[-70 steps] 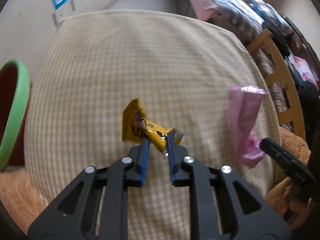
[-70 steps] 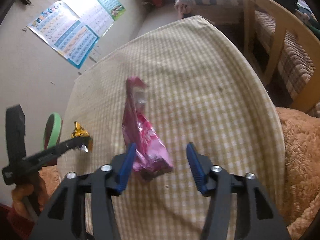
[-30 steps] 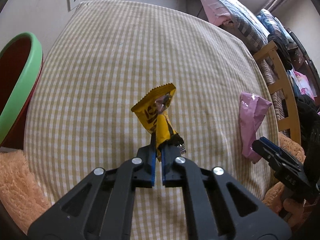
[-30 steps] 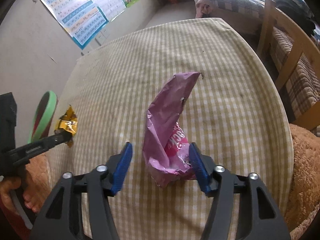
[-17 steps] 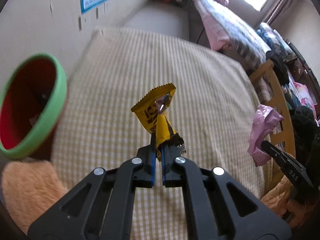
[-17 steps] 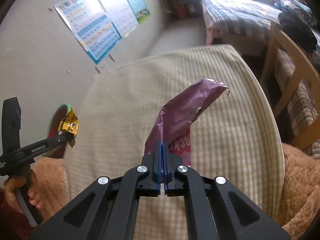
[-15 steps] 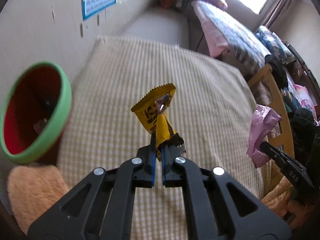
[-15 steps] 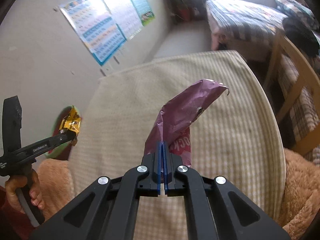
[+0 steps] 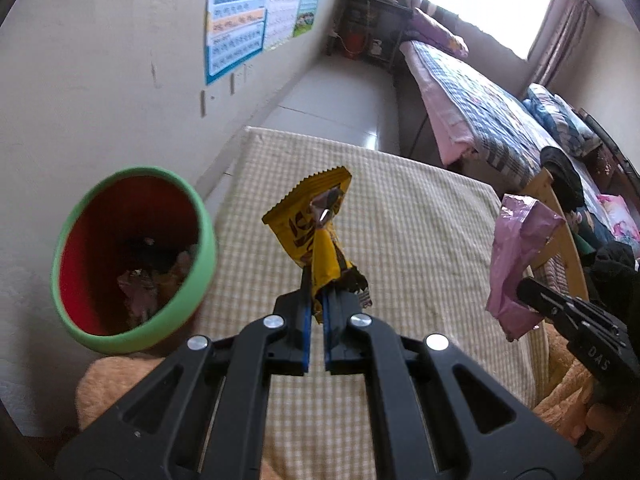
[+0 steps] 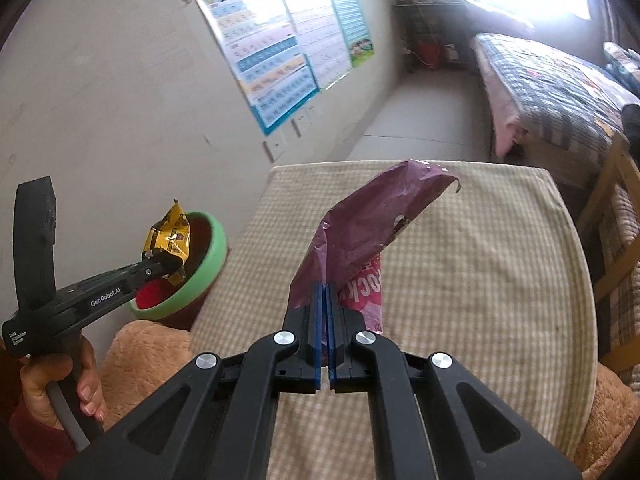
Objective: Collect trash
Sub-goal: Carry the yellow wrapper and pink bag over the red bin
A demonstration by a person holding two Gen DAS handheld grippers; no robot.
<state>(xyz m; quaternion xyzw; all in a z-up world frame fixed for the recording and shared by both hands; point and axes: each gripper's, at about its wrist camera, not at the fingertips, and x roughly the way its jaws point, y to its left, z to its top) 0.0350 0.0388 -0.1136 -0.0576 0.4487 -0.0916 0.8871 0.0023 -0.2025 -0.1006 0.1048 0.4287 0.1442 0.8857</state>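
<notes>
My left gripper point(image 9: 316, 300) is shut on a yellow snack wrapper point(image 9: 310, 224), which stands up from the pads above the checked table point(image 9: 400, 240). In the right wrist view the same wrapper point(image 10: 170, 232) hangs in front of the bin's mouth. My right gripper point(image 10: 325, 292) is shut on a crumpled pink wrapper point(image 10: 360, 232) held over the table point(image 10: 480, 264); the pink wrapper point(image 9: 516, 256) also shows at the right of the left wrist view. A red bin with a green rim point(image 9: 132, 252) stands left of the table, with several scraps inside.
A fluffy orange cover point(image 10: 148, 356) lies at the table's near edge, beside the bin point(image 10: 184, 276). A wooden chair point(image 9: 560, 236) stands right of the table, a bed point(image 9: 480, 120) beyond it. Posters point(image 10: 288, 60) hang on the left wall. A hand point(image 10: 60, 384) holds the left gripper's handle.
The right gripper shut on the pink wrapper and lifted it off the table. Both grippers rose with their wrappers, and the bin came more fully into view at the left.
</notes>
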